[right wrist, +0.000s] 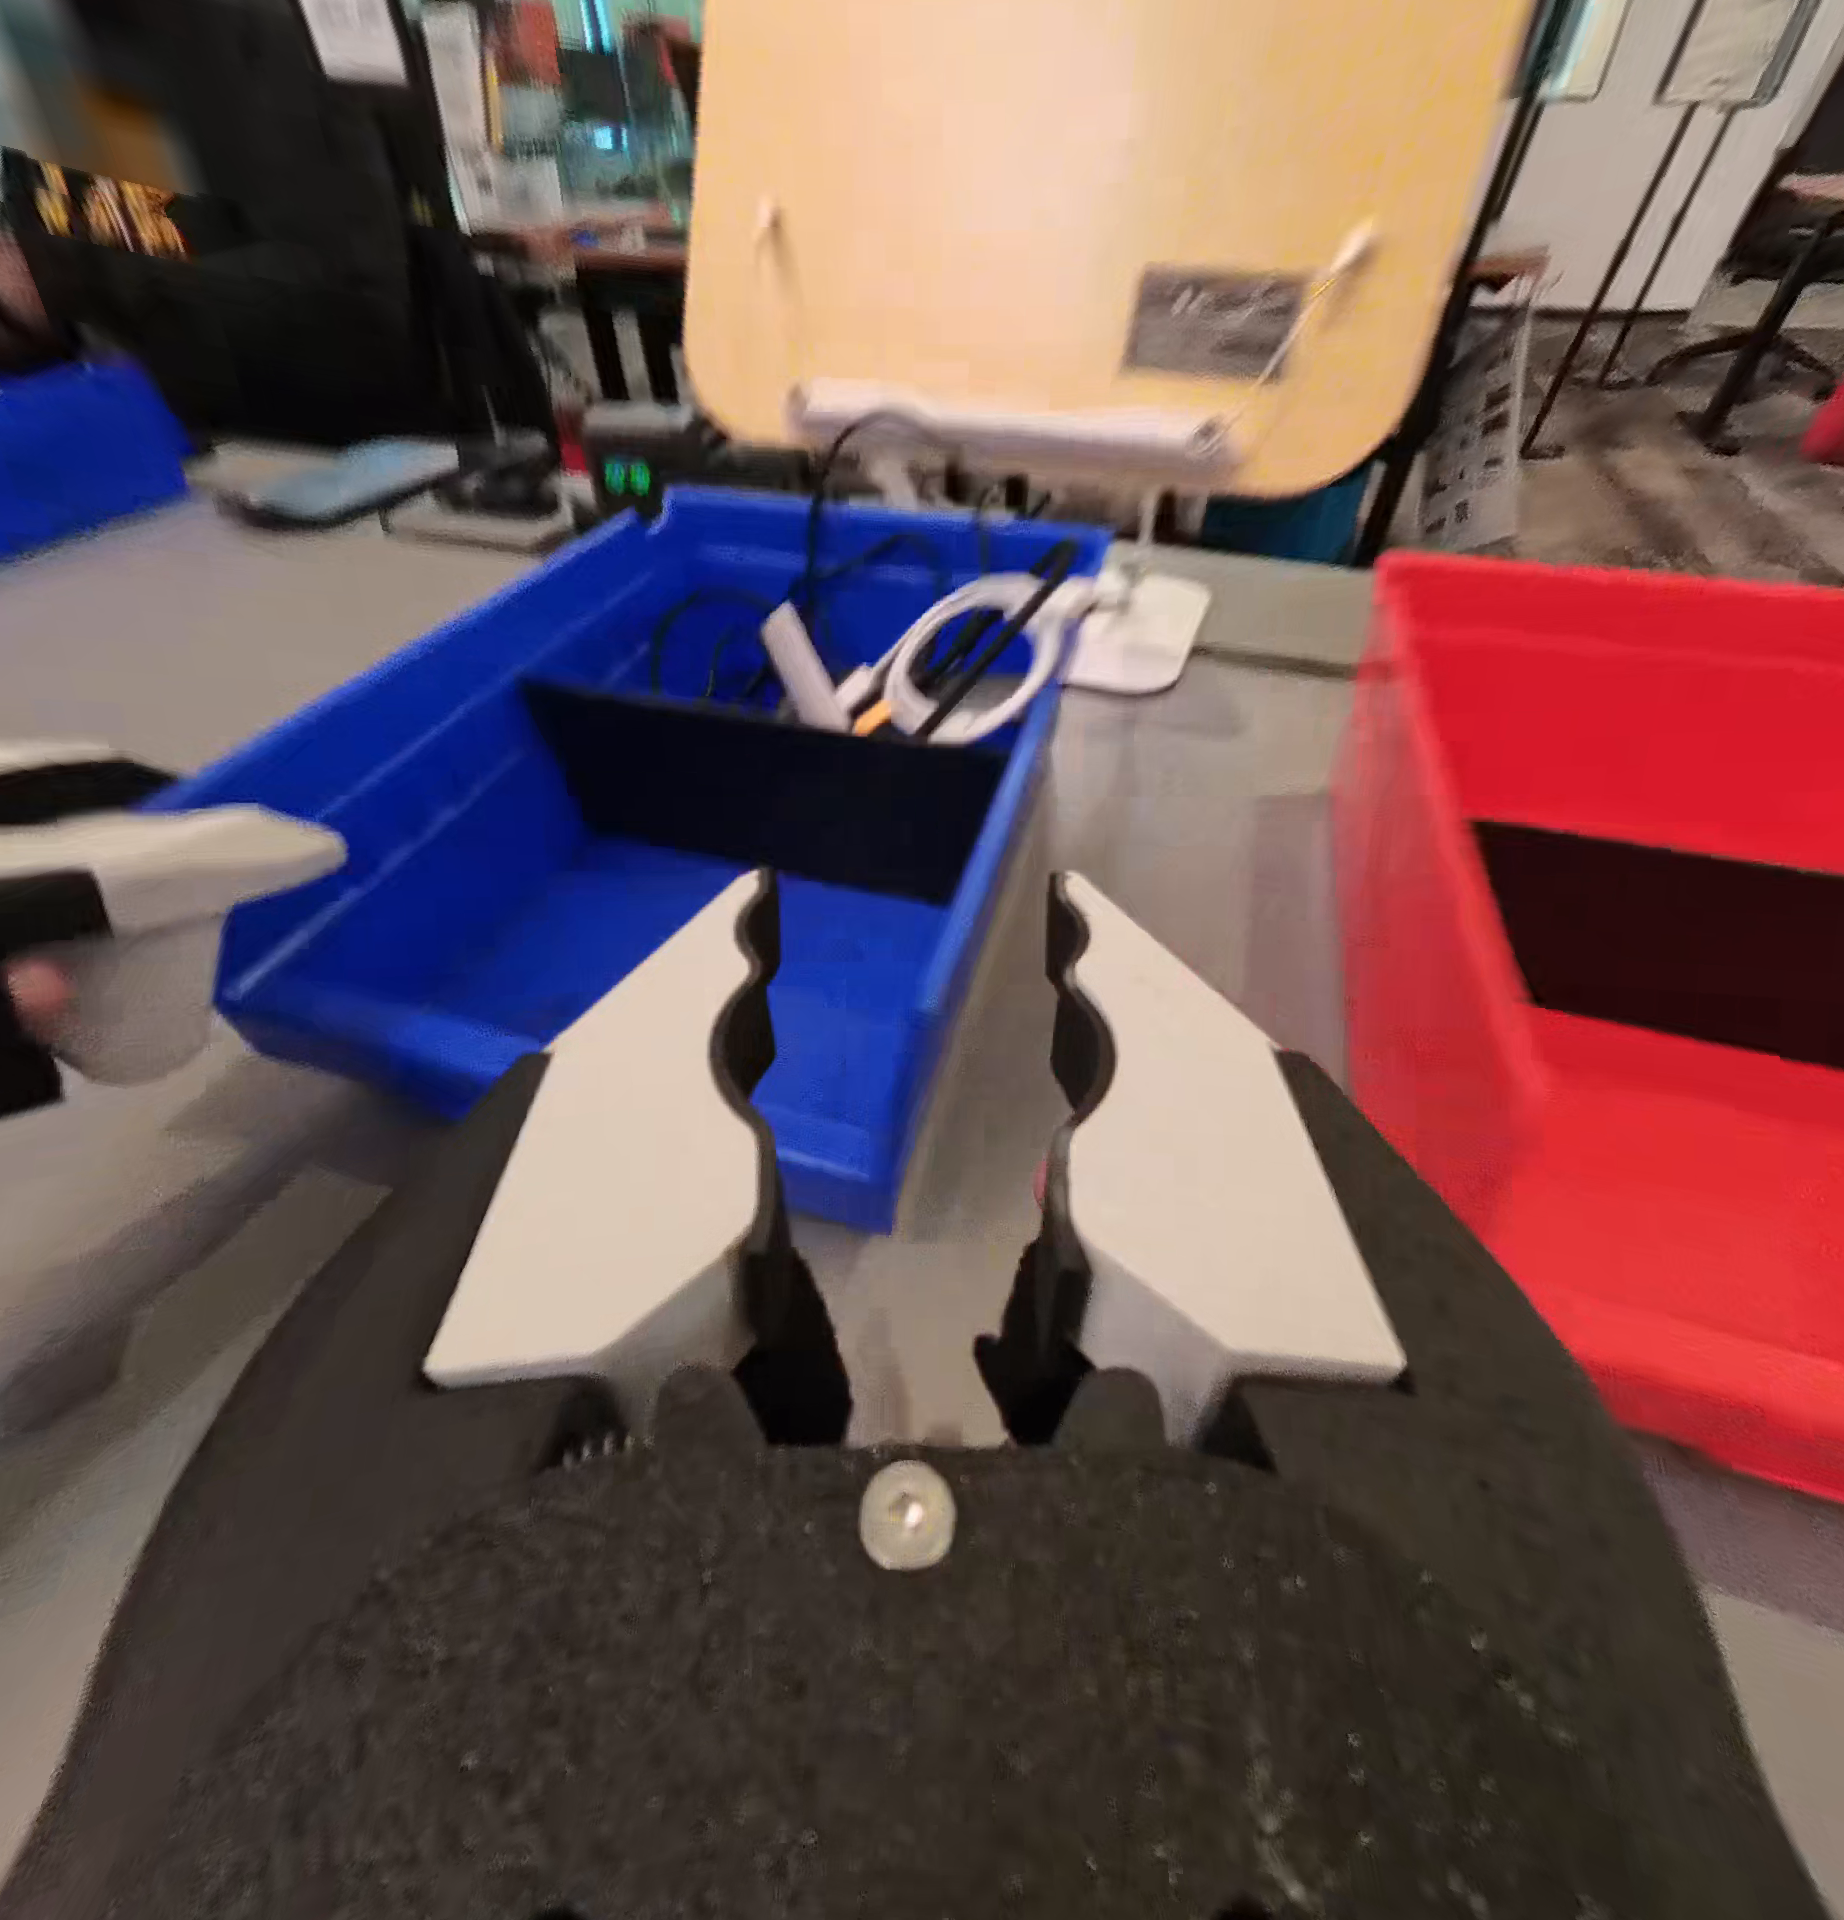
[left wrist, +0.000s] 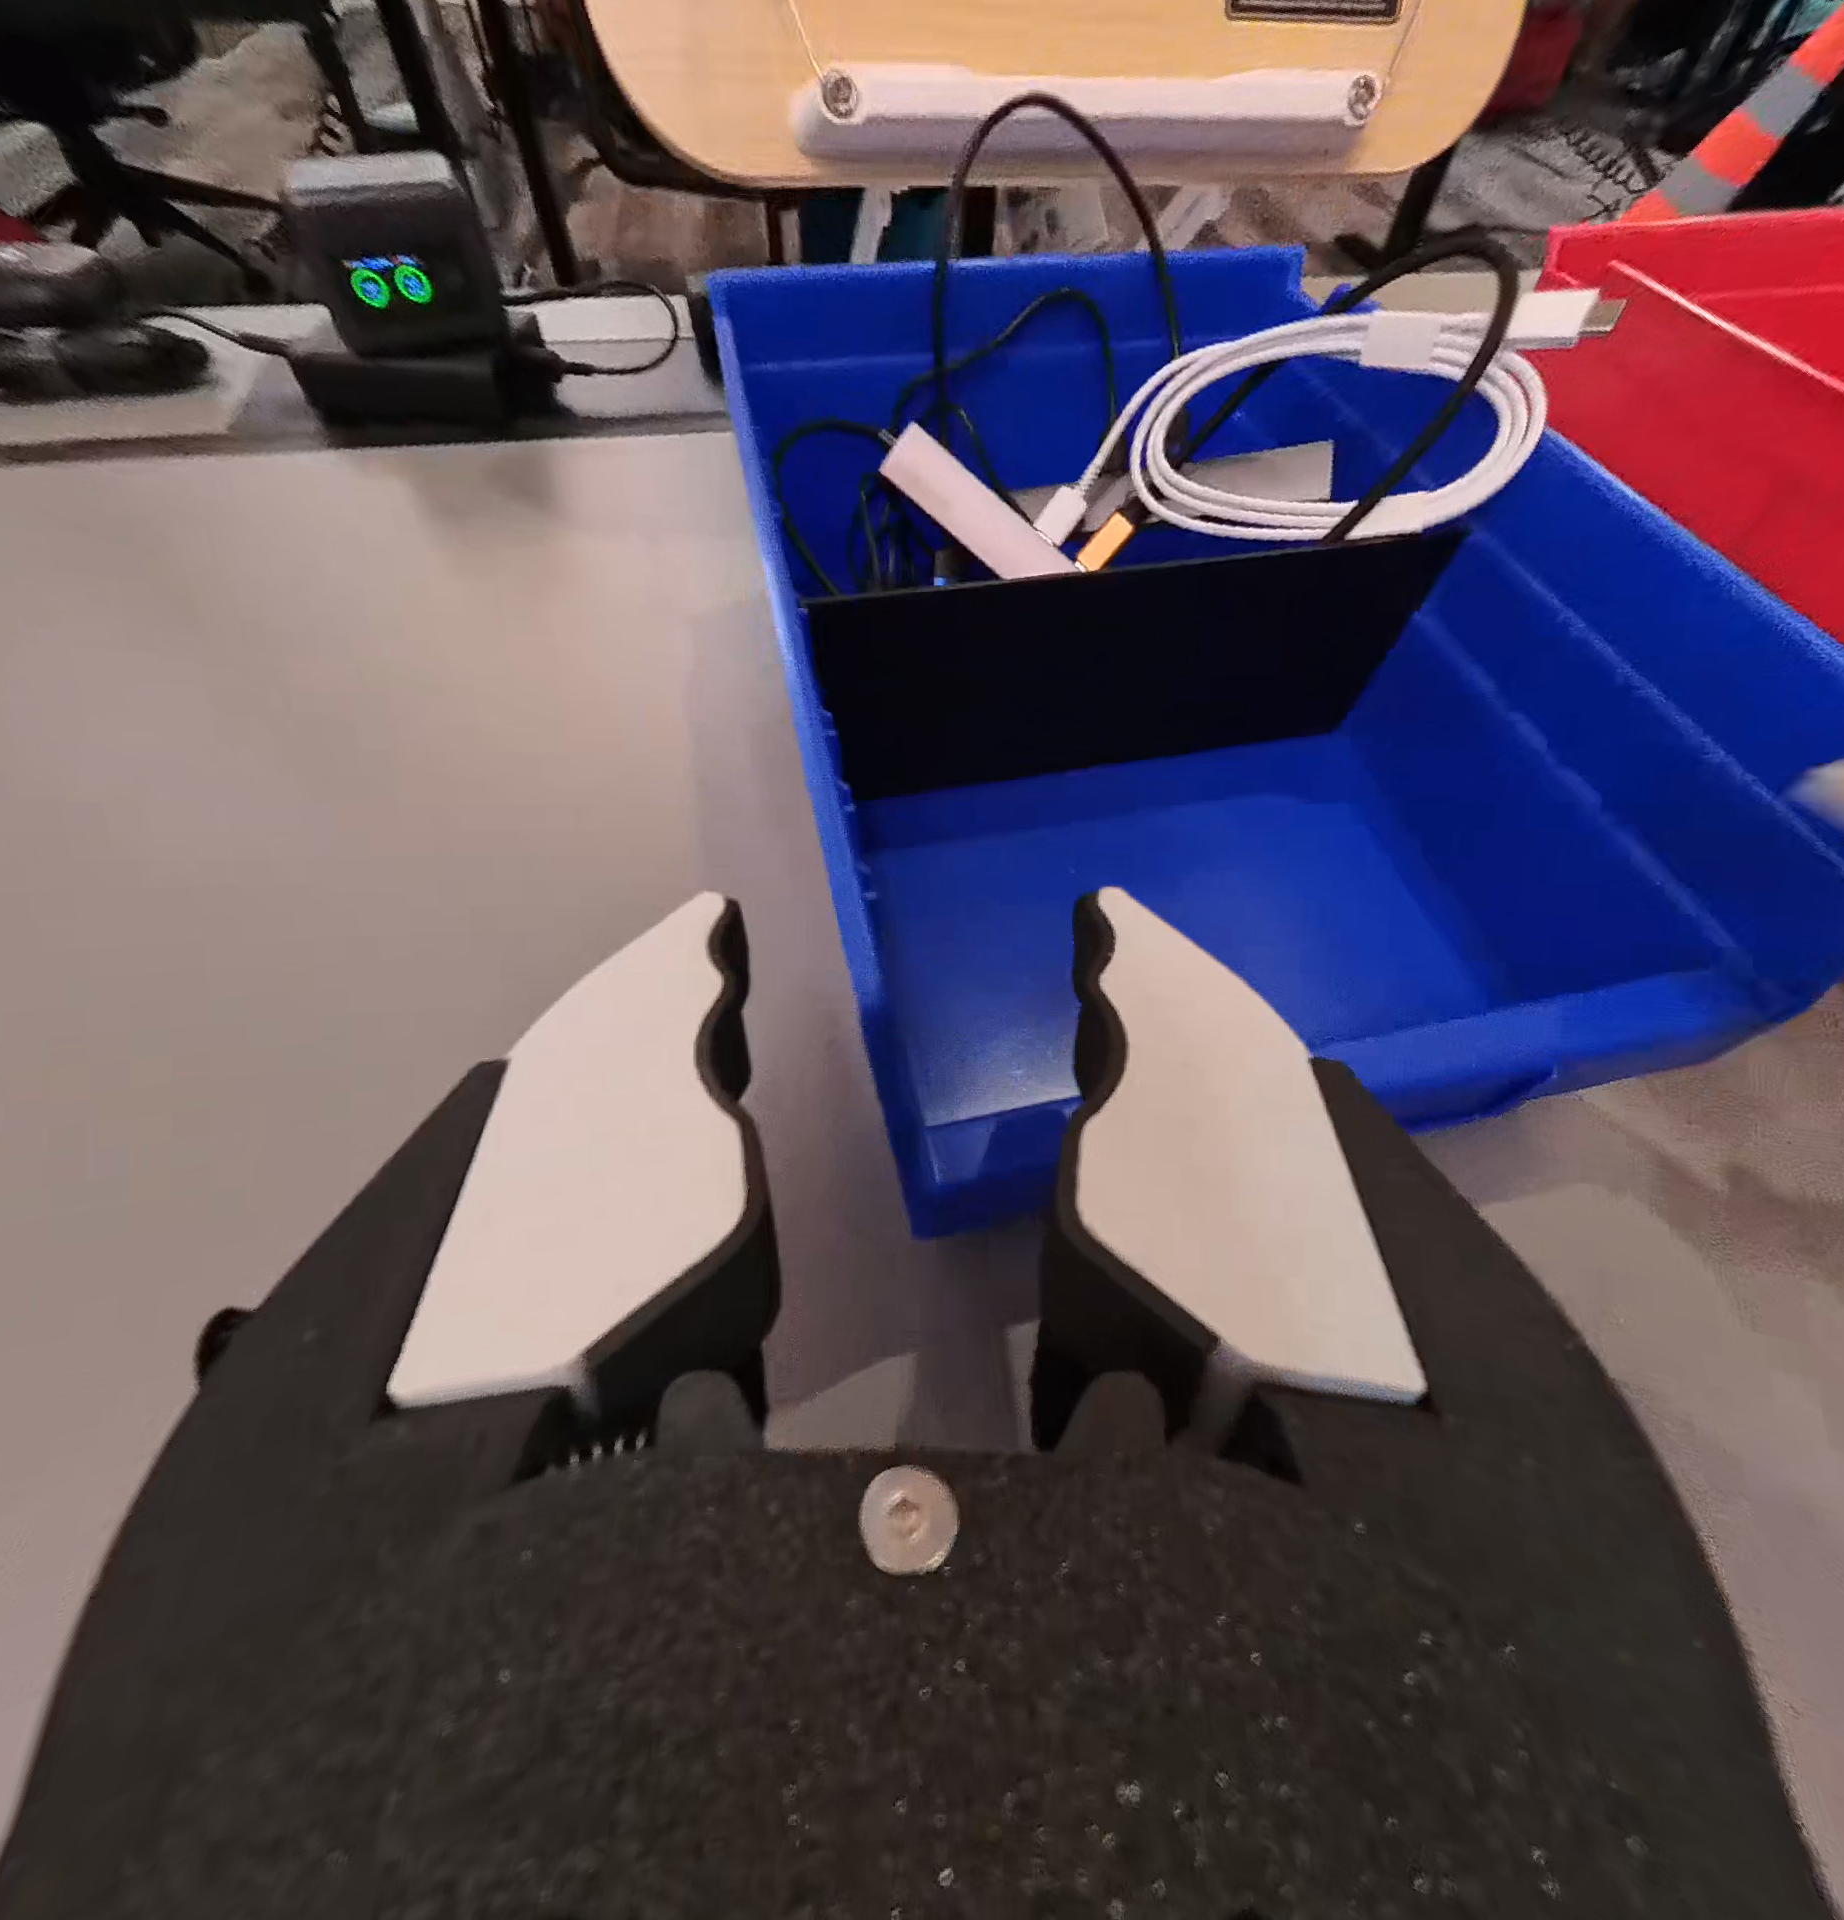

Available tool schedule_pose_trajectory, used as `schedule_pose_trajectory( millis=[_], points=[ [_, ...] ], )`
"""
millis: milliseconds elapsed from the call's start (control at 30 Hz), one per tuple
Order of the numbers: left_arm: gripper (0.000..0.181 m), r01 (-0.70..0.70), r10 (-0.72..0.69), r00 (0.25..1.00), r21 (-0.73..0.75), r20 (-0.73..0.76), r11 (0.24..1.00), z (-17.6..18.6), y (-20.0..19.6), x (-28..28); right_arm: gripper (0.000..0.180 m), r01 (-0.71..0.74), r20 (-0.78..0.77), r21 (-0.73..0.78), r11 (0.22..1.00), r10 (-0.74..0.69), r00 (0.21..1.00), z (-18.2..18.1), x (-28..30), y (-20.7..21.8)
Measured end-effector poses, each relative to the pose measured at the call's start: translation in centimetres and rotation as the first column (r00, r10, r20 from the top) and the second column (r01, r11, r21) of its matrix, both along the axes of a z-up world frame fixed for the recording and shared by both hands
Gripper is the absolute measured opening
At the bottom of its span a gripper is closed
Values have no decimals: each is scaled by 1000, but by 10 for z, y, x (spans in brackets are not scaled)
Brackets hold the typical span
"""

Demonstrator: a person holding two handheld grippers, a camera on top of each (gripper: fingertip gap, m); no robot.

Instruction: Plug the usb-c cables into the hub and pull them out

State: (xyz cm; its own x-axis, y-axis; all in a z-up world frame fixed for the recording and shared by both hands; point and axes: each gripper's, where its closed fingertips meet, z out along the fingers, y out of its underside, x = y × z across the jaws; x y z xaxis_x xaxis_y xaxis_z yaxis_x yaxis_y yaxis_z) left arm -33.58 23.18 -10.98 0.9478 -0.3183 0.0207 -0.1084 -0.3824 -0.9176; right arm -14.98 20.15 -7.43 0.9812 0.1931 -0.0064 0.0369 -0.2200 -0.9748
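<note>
Left gripper [left wrist: 907, 914] fingers apart, empty, over table [left wrist: 326, 779]; hub [left wrist: 975, 514] and cables [left wrist: 1333, 436] in blue bin's [left wrist: 1645, 748] far compartment.

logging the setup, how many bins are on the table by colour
blue bin: 1, on the table, holding the cables and hub behind a black divider
red bin: 1, to its right
blue shape at the far left of the right wrist view: too blurred to count
total: 2

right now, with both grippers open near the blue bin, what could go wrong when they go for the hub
1. The hub lies tangled among black cables and the coiled white cable; lifting it may drag them along.
2. The black divider stands before that compartment, so a low reach by the left gripper could hit it.
</note>
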Motion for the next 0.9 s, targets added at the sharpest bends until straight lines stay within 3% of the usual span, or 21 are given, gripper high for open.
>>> schedule_pose_trajectory(
  millis=[67,133,200,300,367,600,767,900],
  points=[
    [52,18,-18,1000,-28,-8,999,-10,4,5,55,41,72,-28,999,-39,997,-29,-16,15],
    [35,36,-38,999,-65,-36,997,-24,8,10,39,180,172,-73,981,-166,971,-53,-2,29],
    [29,38,-41,998,-82,-38,996,-31,12,13,24,245,143,-108,963,-229,963,-61,6,35],
    [4,-28,26,1000,-100,-14,995,-28,20,-2,5,286,94,-133,949,-275,957,-62,9,39],
    [3,-8,6,1000,-98,-20,995,-25,25,-13,2,252,29,-143,957,-251,968,-55,-4,40],
    [3,-81,76,992,-44,-97,996,-5,28,-115,2,197,126,-20,980,-193,973,-30,-98,43],
    [3,-124,125,981,12,-148,992,3,37,-208,5,112,160,0,994,-110,981,-32,-193,56],
    [3,-116,117,982,19,-148,993,-2,51,-250,5,110,149,-26,994,-105,983,-41,-237,72]
  ],
)
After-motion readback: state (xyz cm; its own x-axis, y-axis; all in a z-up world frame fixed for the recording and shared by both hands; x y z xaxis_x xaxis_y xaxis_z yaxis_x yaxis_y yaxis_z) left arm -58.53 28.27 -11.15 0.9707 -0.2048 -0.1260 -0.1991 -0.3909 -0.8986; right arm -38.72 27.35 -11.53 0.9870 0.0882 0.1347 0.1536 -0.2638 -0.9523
